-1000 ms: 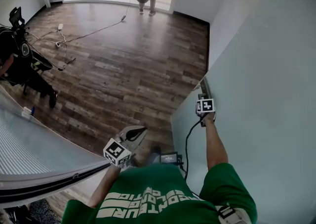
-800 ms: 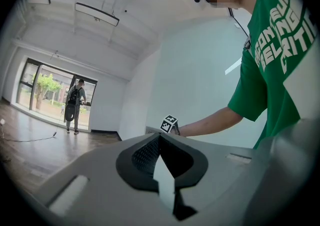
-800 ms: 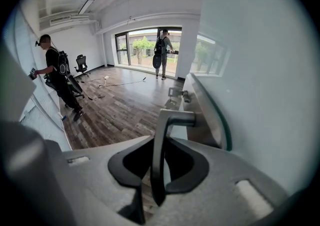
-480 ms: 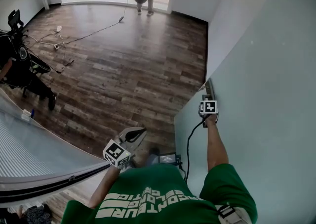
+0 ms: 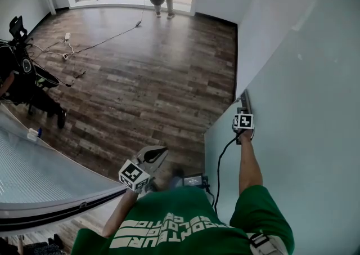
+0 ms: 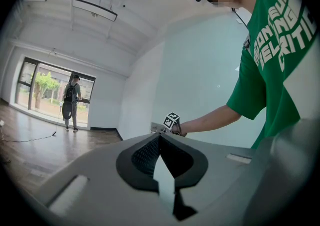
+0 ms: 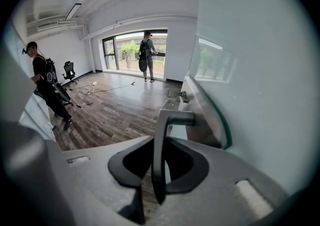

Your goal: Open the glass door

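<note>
Head view: right gripper [image 5: 243, 127] sat at the edge of the glass door [image 5: 222, 138] on the right, door ajar. Left gripper [image 5: 147, 164] hung free in front of the green shirt [image 5: 169, 226].
Left gripper view: jaws closed together, nothing between them.
Right gripper view: jaws clamped on the door's metal lever handle [image 7: 161, 135].

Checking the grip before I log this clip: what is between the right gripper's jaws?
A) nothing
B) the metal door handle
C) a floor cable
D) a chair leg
B: the right gripper has its jaws closed on the metal door handle.
</note>
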`<state>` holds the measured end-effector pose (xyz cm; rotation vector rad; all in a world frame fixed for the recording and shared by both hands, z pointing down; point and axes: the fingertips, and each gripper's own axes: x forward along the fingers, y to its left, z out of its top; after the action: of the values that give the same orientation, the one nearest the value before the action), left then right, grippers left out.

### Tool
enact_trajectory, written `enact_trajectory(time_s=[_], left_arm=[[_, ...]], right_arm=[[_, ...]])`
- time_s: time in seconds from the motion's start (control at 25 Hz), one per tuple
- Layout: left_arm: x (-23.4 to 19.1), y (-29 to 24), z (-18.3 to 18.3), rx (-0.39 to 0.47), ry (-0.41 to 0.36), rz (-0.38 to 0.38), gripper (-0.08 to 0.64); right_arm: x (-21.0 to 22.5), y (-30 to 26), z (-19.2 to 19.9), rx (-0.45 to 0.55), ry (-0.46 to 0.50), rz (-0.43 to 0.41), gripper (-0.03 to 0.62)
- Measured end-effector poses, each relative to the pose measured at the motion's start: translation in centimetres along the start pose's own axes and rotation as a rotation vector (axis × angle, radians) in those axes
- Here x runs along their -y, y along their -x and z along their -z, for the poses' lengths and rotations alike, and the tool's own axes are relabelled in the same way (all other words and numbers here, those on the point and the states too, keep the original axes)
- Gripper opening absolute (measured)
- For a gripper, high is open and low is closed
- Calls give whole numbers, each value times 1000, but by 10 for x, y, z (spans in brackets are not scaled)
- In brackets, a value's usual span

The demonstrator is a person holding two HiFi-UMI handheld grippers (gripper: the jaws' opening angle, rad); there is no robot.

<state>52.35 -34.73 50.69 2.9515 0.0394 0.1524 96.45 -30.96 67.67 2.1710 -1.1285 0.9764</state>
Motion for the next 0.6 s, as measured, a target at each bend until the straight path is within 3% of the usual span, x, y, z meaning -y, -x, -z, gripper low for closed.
enact_trajectory(time_s=[0.4, 0.6], left_arm=[[1, -4, 1, -6, -4, 1, 15], [0, -4, 2, -5, -2, -6, 15]], right_arm=[[26, -1, 4, -11, -29, 51, 52], [40, 8, -3, -2, 79, 198, 89]])
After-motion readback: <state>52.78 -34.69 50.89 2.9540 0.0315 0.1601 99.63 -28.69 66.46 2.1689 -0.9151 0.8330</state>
